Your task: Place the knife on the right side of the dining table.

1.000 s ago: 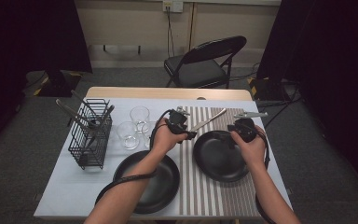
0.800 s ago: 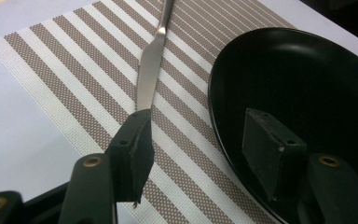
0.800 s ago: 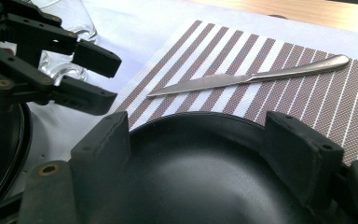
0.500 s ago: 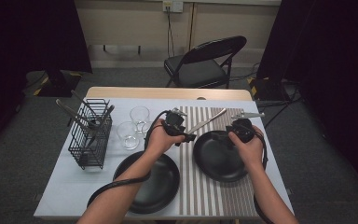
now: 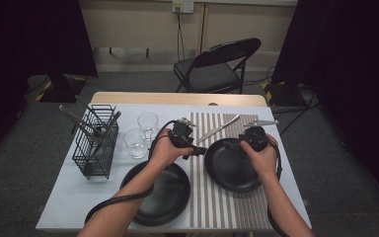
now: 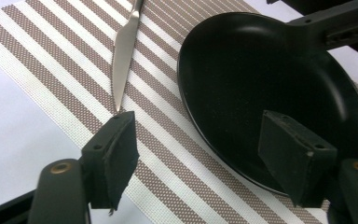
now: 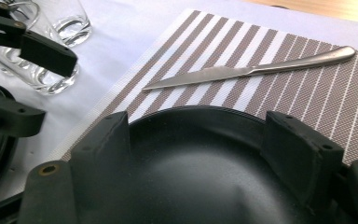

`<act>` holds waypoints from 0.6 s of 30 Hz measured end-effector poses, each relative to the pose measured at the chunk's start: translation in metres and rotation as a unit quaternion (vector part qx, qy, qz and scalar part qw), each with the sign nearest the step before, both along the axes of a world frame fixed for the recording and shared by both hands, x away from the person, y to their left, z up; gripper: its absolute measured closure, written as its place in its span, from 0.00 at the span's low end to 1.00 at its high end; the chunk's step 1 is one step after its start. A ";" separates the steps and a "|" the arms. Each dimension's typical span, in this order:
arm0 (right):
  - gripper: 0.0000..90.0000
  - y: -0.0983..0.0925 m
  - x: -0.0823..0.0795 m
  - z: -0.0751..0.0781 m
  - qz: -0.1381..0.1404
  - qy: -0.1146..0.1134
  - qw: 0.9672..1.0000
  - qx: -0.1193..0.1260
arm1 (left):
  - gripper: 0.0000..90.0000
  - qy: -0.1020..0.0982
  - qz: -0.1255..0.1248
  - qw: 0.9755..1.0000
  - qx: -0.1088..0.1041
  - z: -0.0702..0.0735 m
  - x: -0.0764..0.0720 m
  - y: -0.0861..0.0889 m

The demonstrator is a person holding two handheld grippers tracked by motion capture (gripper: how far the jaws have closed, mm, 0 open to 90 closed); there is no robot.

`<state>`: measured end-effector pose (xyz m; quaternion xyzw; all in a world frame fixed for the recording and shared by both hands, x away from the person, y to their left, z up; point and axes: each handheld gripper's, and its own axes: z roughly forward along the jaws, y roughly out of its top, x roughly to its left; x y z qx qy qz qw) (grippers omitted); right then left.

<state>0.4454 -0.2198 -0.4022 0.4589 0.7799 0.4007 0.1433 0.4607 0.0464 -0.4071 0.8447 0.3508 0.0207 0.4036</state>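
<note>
Two black plates lie on the table. The right plate (image 5: 232,165) rests on a striped placemat (image 5: 217,207). My left gripper (image 5: 197,148) points right at its left rim. In the left gripper view this gripper (image 6: 205,158) is open; its jaws have just been opening and straddle the rim of the plate (image 6: 270,84) without pressing it. My right gripper (image 5: 253,139) hangs over the plate's far rim. In the right gripper view it (image 7: 203,147) stands open above the plate (image 7: 205,172). A table knife (image 5: 218,129) (image 6: 123,51) (image 7: 242,71) lies on the mat beyond.
A second black plate (image 5: 160,192) sits at the near left. Two glasses (image 5: 148,121) (image 5: 135,143) and a wire basket (image 5: 96,140) holding utensils stand at the left. Another utensil (image 5: 259,122) lies at the mat's far right. A folding chair (image 5: 217,66) stands behind the table.
My left hand has shifted slightly to the left, away from the right plate. The right hand has kept still.
</note>
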 end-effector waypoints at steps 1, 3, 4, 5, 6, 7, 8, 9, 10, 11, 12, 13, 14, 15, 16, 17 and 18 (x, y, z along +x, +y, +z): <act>0.25 -0.001 0.001 -0.001 0.000 -0.001 1.000 0.000 | 0.29 -0.001 0.000 1.000 -0.002 0.000 -0.001 0.000; 0.25 -0.002 0.001 -0.002 -0.004 0.001 1.000 0.002 | 0.28 -0.001 -0.002 1.000 -0.008 0.001 -0.003 0.001; 0.25 -0.003 0.002 -0.002 -0.005 0.001 1.000 0.001 | 0.28 -0.004 -0.003 1.000 -0.007 0.002 -0.003 0.001; 0.25 -0.004 0.002 -0.003 -0.006 0.001 1.000 0.000 | 0.27 -0.003 -0.006 1.000 -0.008 0.003 -0.004 0.002; 0.25 -0.004 0.002 -0.003 -0.009 0.004 1.000 0.001 | 0.27 -0.002 -0.008 1.000 -0.012 0.003 -0.005 0.002; 0.25 -0.004 0.004 -0.005 -0.006 0.004 1.000 -0.002 | 0.25 -0.001 -0.010 1.000 -0.016 0.005 -0.007 0.002; 0.25 -0.004 0.004 -0.005 -0.006 0.004 1.000 -0.002 | 0.25 -0.001 -0.010 1.000 -0.016 0.005 -0.007 0.002; 0.25 -0.004 0.004 -0.006 -0.008 0.005 1.000 -0.004 | 0.25 -0.003 -0.012 1.000 -0.020 0.005 -0.008 0.002; 0.25 -0.004 0.005 -0.006 -0.009 0.005 1.000 -0.005 | 0.25 -0.002 -0.012 1.000 -0.019 0.006 -0.009 0.003; 0.25 -0.004 0.005 -0.008 -0.009 0.004 1.000 -0.006 | 0.23 -0.002 -0.010 1.000 -0.024 0.006 -0.010 0.003; 0.25 -0.004 0.005 -0.008 -0.009 0.004 1.000 -0.006 | 0.23 -0.004 -0.016 1.000 -0.024 0.007 -0.010 0.004; 0.25 -0.004 0.005 -0.008 -0.009 0.006 1.000 -0.007 | 0.22 -0.004 -0.018 1.000 -0.023 0.007 -0.011 0.005; 0.25 -0.004 0.005 -0.009 -0.010 0.007 1.000 -0.007 | 0.21 -0.003 -0.019 1.000 -0.025 0.008 -0.012 0.005; 0.25 -0.004 0.005 -0.010 -0.010 0.007 1.000 -0.008 | 0.21 -0.002 -0.019 1.000 -0.023 0.008 -0.013 0.006; 0.25 -0.004 0.005 -0.010 -0.009 0.007 1.000 -0.008 | 0.21 -0.002 -0.019 1.000 -0.024 0.009 -0.014 0.007; 0.25 -0.004 0.005 -0.010 -0.009 0.006 1.000 -0.008 | 0.21 -0.003 -0.021 0.999 -0.025 0.009 -0.014 0.007; 0.25 -0.004 0.006 -0.010 -0.008 0.005 1.000 -0.008 | 0.21 -0.003 -0.024 0.999 -0.026 0.010 -0.015 0.008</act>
